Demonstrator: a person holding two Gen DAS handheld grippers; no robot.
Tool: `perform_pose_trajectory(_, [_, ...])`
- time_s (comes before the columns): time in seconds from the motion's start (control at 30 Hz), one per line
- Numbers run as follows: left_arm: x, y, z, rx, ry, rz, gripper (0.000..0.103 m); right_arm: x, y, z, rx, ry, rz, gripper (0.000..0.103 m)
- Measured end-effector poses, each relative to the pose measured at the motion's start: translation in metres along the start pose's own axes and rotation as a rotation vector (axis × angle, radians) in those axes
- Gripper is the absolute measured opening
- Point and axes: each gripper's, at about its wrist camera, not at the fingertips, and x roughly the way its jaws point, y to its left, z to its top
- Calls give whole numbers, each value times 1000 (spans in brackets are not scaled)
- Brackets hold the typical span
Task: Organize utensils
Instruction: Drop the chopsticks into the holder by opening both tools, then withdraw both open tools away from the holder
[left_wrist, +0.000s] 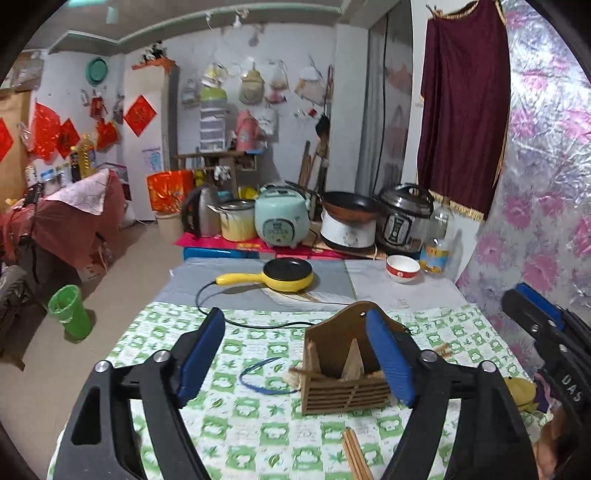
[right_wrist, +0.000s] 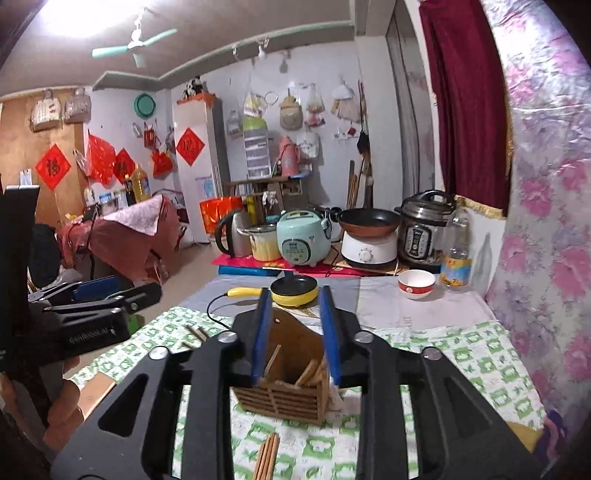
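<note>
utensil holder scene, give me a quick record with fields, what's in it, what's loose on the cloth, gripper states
holder: wooden utensil holder, upright on the green checked tablecloth
in holder: a few wooden pieces, leaning
loose, near edge: bundle of chopsticks
loose, left of holder: blue band
behind: yellow electric pan, red and white bowl
left hand-held gripper: open wide, empty
right hand-held gripper: partly open, empty, holder seen between its fingers

Yellow electric pan near white bowl, green bin — rice cooker behind.
</note>
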Motion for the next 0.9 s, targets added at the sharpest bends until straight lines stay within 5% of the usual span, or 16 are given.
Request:
perform_pose_trajectory(0.43, [-147,21,-87,-86,-61,24,97,-182,-3,-59,70,-134,-39,97])
perform_pose_trajectory(0.6, [-141,17,-164,-84,87,-3,97,-216,-10,-121,72,-89,-5,97])
perform_pose_trajectory(0.77, [-93,8,-224,-76,283,-46,97,-188,-22,-162,49,32,-100,97])
perform_pose_trajectory(0.9, [-58,-3,-248,-49,377,-76,97,-151,-33,-185,80,142,-93,97])
